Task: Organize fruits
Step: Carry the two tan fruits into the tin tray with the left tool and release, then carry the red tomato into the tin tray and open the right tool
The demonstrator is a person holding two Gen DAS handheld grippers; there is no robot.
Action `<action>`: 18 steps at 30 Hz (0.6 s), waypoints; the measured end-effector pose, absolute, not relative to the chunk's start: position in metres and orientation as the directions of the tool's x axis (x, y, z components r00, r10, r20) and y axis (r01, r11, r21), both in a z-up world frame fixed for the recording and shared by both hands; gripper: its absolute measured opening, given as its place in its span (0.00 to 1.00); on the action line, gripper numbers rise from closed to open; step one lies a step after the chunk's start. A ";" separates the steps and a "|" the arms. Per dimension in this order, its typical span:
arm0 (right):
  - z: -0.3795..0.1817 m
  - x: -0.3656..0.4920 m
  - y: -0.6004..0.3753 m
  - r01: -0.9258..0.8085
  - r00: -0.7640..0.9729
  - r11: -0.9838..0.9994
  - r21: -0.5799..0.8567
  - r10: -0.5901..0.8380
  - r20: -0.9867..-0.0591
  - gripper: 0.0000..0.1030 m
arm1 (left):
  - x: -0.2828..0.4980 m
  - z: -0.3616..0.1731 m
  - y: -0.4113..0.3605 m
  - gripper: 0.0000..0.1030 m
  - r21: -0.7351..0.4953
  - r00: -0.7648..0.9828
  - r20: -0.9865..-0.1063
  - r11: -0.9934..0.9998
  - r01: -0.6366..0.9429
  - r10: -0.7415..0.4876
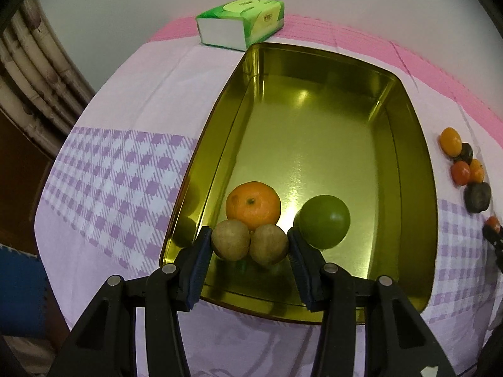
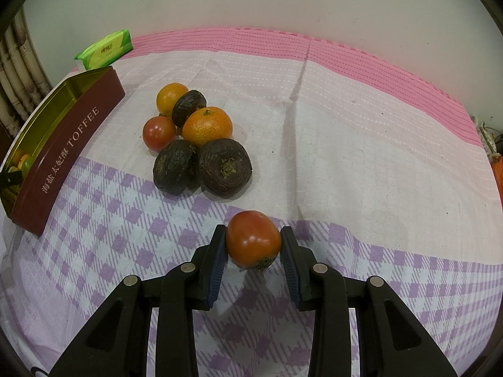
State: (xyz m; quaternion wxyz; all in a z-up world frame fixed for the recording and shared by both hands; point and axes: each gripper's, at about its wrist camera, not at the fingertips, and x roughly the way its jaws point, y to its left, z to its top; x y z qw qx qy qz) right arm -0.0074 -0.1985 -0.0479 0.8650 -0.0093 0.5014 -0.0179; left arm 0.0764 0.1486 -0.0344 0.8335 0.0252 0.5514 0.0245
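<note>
My left gripper (image 1: pixel 250 240) is over the near end of the gold tin (image 1: pixel 408 119), shut on two brown kiwis (image 1: pixel 230 239) side by side. An orange (image 1: pixel 253 205) and a green lime (image 1: pixel 324 221) lie in the tin beside them. My right gripper (image 2: pixel 253 243) is shut on a red tomato (image 2: pixel 253 238) just above the cloth. A pile of fruit lies beyond it: two oranges (image 2: pixel 207 125), a second tomato (image 2: pixel 158 133) and three dark wrinkled fruits (image 2: pixel 224 166). The pile also shows in the left wrist view (image 1: pixel 462 163).
The tin (image 2: pixel 66 144), maroon outside and marked TOFFEE, stands at the left of the right wrist view. A green tissue pack (image 1: pixel 242 22) lies behind the tin by the wall. The pink and purple checked cloth (image 2: pixel 361 163) covers the table.
</note>
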 end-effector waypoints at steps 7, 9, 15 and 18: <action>-0.047 -0.006 -0.198 0.028 0.494 0.999 -0.031 -0.041 -0.869 0.34 | 0.075 -0.035 0.148 0.43 0.073 0.393 -0.917 0.997 -0.008 0.070; -0.047 -0.006 -0.199 0.029 0.491 0.999 -0.030 -0.041 -0.870 0.34 | 0.075 -0.034 0.149 0.43 0.073 0.398 -0.915 0.997 -0.008 0.070; -0.048 -0.006 -0.199 0.028 0.489 0.999 -0.034 -0.044 -0.871 0.34 | 0.072 -0.023 0.147 0.50 0.079 0.439 -0.895 0.997 -0.009 0.075; -0.048 -0.006 -0.198 0.030 0.488 0.999 -0.033 -0.044 -0.872 0.35 | 0.070 -0.015 0.148 0.53 0.068 0.461 -0.885 0.998 -0.010 0.065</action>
